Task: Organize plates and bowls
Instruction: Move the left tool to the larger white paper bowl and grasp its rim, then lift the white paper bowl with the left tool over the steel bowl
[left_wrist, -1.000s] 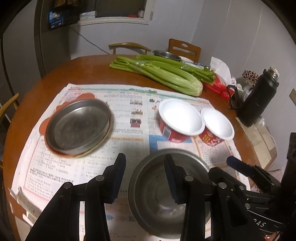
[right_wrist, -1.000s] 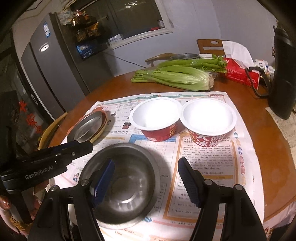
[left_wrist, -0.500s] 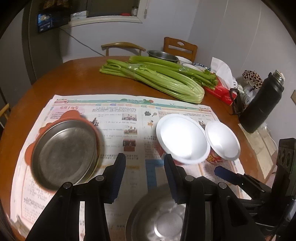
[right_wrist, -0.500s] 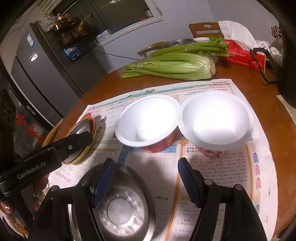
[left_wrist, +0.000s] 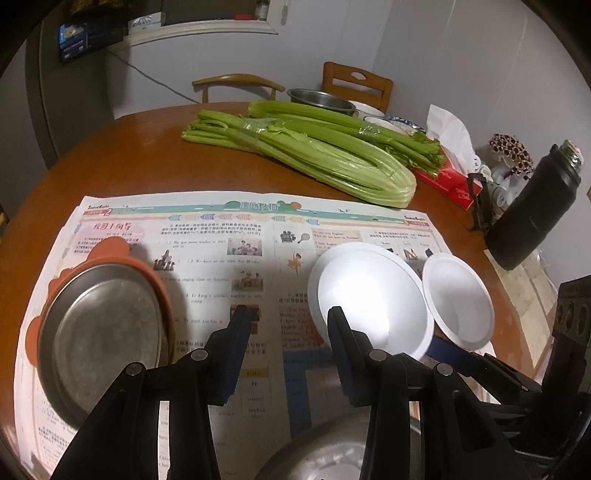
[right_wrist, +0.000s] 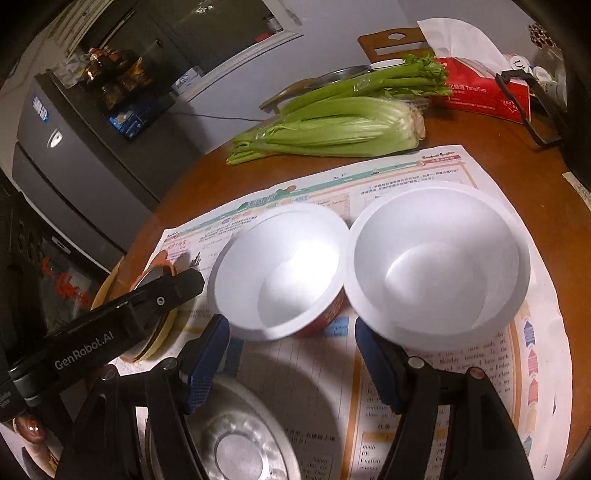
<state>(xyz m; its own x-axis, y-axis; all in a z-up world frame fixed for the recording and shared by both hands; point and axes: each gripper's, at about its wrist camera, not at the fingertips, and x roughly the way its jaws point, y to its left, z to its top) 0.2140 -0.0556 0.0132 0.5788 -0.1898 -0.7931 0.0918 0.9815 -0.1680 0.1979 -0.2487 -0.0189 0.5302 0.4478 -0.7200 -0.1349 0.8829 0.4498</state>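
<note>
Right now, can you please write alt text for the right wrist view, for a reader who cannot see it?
The right gripper, jaws open and empty, points at two white bowls standing side by side on a newspaper. A steel bowl lies below it; celery lies behind on the table.

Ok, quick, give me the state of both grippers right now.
Left gripper: open, holding nothing, above the newspaper.
Right gripper: open, holding nothing, just short of the two white bowls.

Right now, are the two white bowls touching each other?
Touching. In the right wrist view the left white bowl and the right white bowl meet rim to rim, with no newspaper showing between them there.
</note>
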